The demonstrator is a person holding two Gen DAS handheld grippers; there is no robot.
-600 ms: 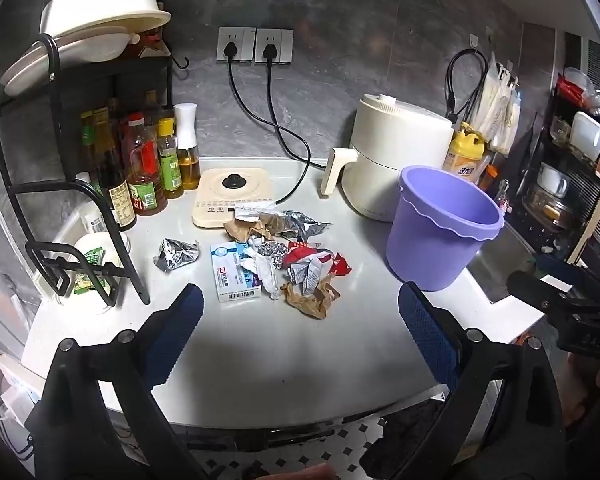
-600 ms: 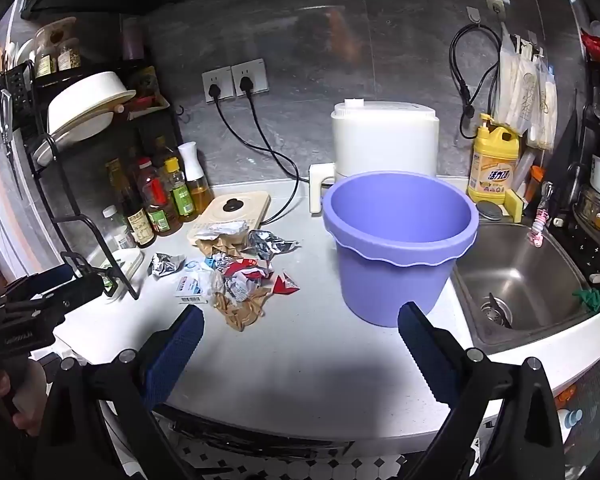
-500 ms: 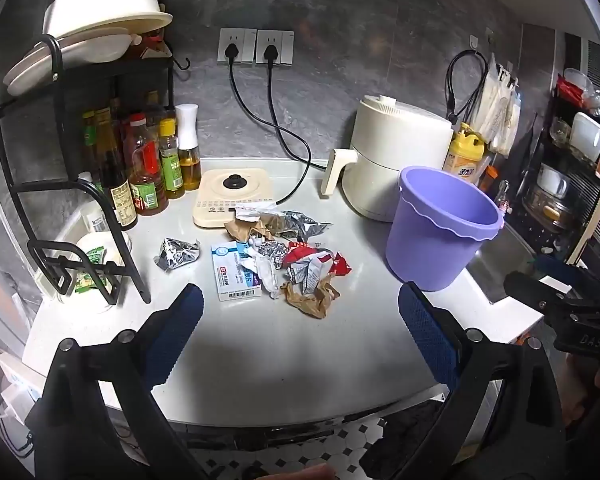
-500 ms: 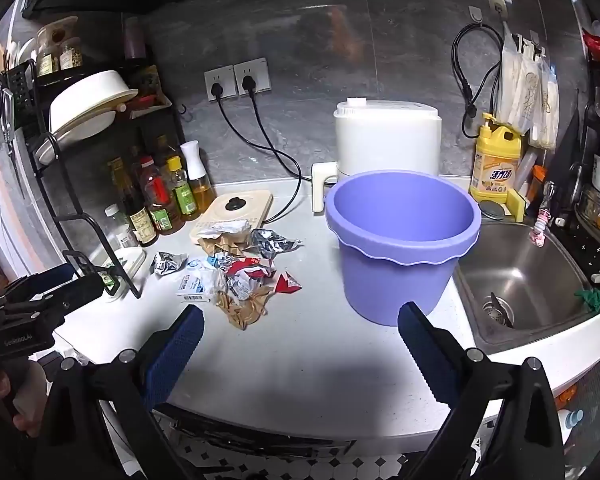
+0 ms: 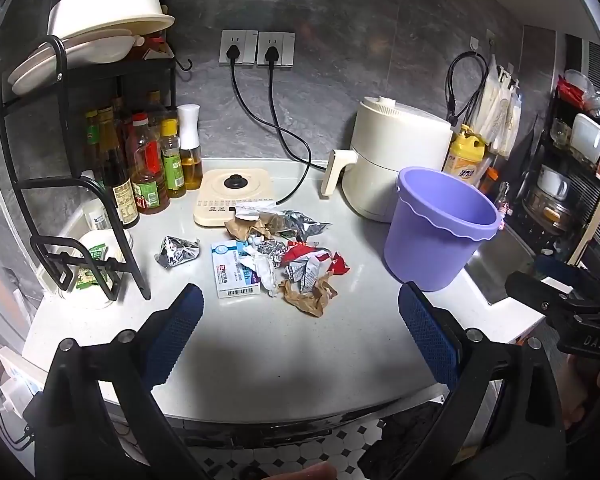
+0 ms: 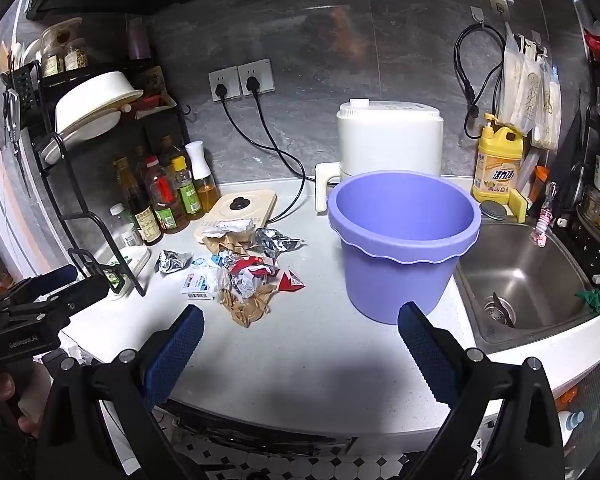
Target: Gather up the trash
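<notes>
My left claw is spread wide with nothing in it. My right claw is spread wide too, and it is empty. Both hang over the near edge of the white tabletop and tip down a bit.

From my left claw, the trash pile lies at about 12 o'clock, a little way off. The nearest bit is a crumpled brown paper. Just behind it are a red and white wrapper and a flat white box with a barcode. A shiny foil ball sits apart at 11 o'clock.

From my right claw, the purple bucket stands at 1 o'clock, very near. It looks empty as far as I can see in. The pile is at 11 o'clock from there.

I think I am at the very start. No trash is picked up yet. Next I should move my left claw forward and down to the brown paper, then pinch it gently, because it is soft and light. Then I carry it over to the bucket and let go.
</notes>
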